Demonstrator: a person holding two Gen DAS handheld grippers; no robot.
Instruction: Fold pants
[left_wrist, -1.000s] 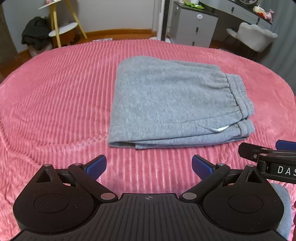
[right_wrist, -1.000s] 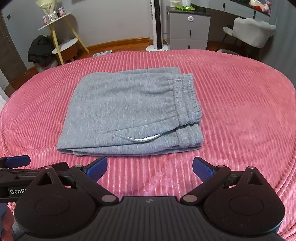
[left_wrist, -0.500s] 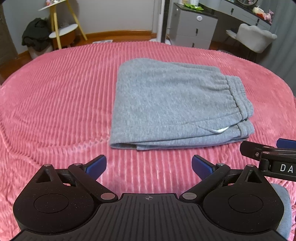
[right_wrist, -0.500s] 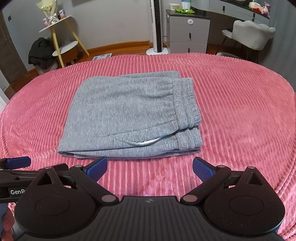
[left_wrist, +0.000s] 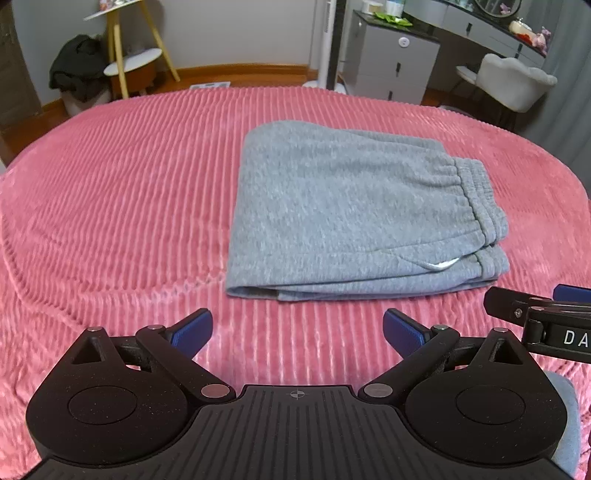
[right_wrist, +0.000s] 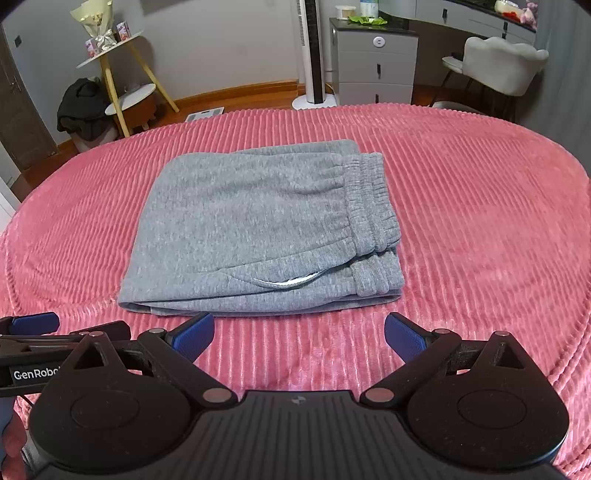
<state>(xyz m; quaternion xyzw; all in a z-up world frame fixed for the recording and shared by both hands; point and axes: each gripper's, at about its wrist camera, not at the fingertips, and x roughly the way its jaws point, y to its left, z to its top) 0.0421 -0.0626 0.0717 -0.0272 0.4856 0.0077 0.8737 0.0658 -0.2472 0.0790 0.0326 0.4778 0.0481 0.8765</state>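
The grey pants (left_wrist: 351, 206) lie folded into a flat rectangle on the pink ribbed bedspread (left_wrist: 110, 206), waistband at the right, folded edges toward me. They also show in the right wrist view (right_wrist: 258, 229). My left gripper (left_wrist: 297, 328) is open and empty, held back from the pants' near edge. My right gripper (right_wrist: 299, 334) is open and empty, just short of the same near edge. Each gripper's side shows at the edge of the other's view.
Beyond the bed stand a yellow-legged side table (right_wrist: 122, 74) with dark clothes beside it, a grey drawer cabinet (right_wrist: 376, 62), a white tower fan (right_wrist: 314, 51) and a pale chair (right_wrist: 502, 62).
Both grippers have drawn back and risen a little from the folded pants. The pants have not moved and both grippers stay open.
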